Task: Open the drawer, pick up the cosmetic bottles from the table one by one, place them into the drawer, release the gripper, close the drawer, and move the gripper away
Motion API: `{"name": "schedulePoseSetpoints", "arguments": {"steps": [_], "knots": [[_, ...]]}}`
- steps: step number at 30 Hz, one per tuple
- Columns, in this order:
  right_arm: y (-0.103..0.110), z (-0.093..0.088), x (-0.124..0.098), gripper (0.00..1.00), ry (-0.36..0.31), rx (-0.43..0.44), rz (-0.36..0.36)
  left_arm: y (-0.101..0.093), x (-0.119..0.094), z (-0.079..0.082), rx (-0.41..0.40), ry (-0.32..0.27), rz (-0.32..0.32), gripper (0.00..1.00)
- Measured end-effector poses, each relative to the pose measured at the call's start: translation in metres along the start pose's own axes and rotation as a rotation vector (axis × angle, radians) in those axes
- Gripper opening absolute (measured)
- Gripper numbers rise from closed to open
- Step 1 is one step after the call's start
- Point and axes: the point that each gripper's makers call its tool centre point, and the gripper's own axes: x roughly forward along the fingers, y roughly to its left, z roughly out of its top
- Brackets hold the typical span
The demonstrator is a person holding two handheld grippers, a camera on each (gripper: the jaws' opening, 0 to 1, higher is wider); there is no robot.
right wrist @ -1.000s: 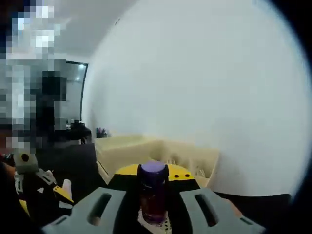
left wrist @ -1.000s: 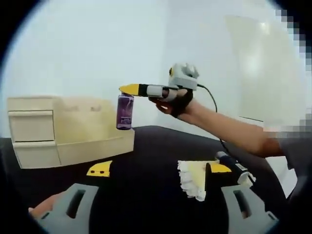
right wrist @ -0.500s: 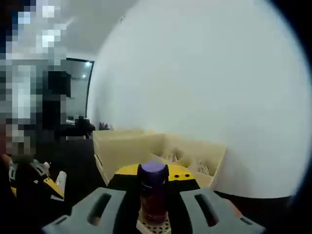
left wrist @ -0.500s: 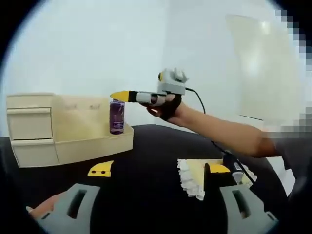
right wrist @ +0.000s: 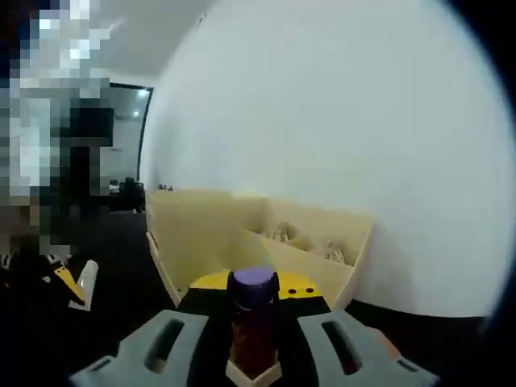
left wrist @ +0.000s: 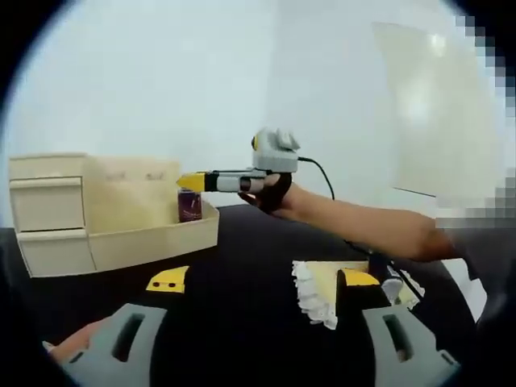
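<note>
Over the open drawer: the purple bottle (right wrist: 255, 322) hangs low, its bottom part down behind the drawer's front wall in the left gripper view, where it sits at (left wrist: 189, 205).
Bottle: dark purple, with a lighter purple cap on top, and it stands upright.
Right gripper (right wrist: 256, 343): its two grey jaws press on the bottle from both sides and hold it tight. In the left gripper view the right gripper (left wrist: 193, 182) reaches in from the right, with yellow tips, held by a hand in a black glove (left wrist: 274, 192).
Drawer (left wrist: 153, 235): pulled out from the pale cream cabinet (left wrist: 47, 211). From the right gripper view the drawer (right wrist: 318, 258) has a thin wall inside that splits it into parts, and some small things lie in the far part, too blurry to name.
Left gripper (left wrist: 254, 351): low near the black table (left wrist: 242, 274), with grey jaws spread wide and nothing between them.
Table things: a yellow piece (left wrist: 167, 280) lies flat near the drawer. A yellow cloth with a white frilly edge (left wrist: 318, 292) lies to the right, and another bottle (left wrist: 385, 274) with a dark cap lies by it.
Behind it all: a plain white wall (left wrist: 161, 81).
</note>
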Motion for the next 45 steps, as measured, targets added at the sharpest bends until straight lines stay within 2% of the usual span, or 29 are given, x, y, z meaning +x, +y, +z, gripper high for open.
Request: {"name": "schedulePoseSetpoints", "arguments": {"steps": [13, 34, 39, 45], "knots": [[-0.005, -0.007, 0.003, 0.15, 0.007, -0.033, -0.003, -0.001, 0.001, -0.002, 0.011, 0.008, -0.003, 0.66], [-0.013, -0.008, -0.001, 0.17, 0.017, 0.003, -0.035, -0.002, 0.0, 0.0, 0.017, 0.003, -0.002, 0.66], [-0.009, 0.001, -0.003, 0.23, 0.011, 0.007, -0.026, -0.001, 0.0, 0.003, 0.017, -0.003, -0.003, 0.66], [-0.006, 0.013, -0.007, 0.24, 0.015, -0.008, -0.03, -0.002, -0.001, 0.007, 0.018, -0.017, -0.01, 0.66]]}}
